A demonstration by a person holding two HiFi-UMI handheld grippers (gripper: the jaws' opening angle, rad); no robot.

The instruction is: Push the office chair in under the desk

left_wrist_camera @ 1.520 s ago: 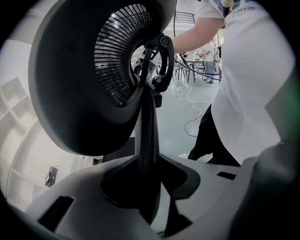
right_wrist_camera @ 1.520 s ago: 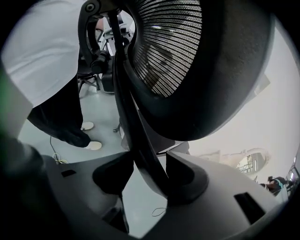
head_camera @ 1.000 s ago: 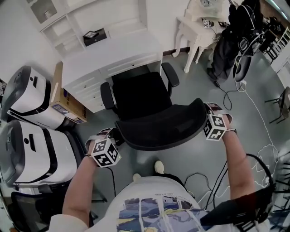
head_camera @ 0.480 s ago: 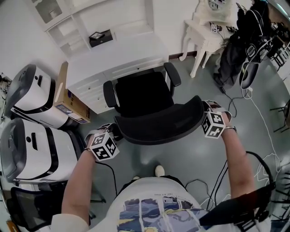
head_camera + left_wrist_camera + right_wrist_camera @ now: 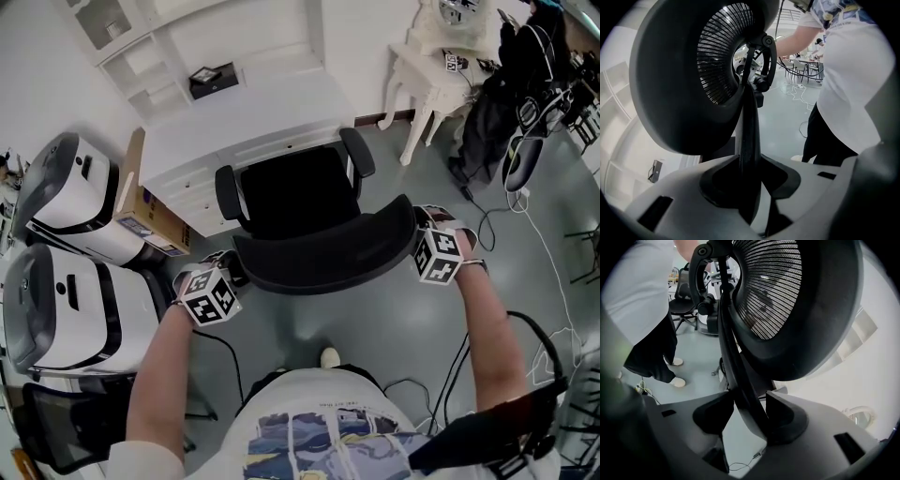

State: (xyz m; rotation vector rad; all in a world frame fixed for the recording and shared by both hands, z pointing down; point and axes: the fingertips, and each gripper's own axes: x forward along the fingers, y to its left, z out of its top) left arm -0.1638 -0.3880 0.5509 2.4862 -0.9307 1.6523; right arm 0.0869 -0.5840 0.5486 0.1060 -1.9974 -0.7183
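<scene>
In the head view, the office chair (image 5: 309, 220) is standing before the white desk (image 5: 244, 103) at the far side, with its seat (image 5: 291, 192) facing the desk and its backrest (image 5: 328, 258) nearest the person. Compared with the 2 earlier head pictures, the chair is sitting farther in. The seat's far edge is now tucking under the desk's front, so the push is under way, though I judge that most of the seat is still lying outside. The left gripper (image 5: 232, 272) is holding the backrest's left end and the right gripper (image 5: 420, 223) its right end. In the left gripper view, the jaws are standing narrow, clamping the backrest's thin black rim (image 5: 749, 140), which is filling the gap between the pads. In the right gripper view, the jaws are standing wider, with the rim lying slantwise between them and touching both pads, so this claw appears to be gripping too.
</scene>
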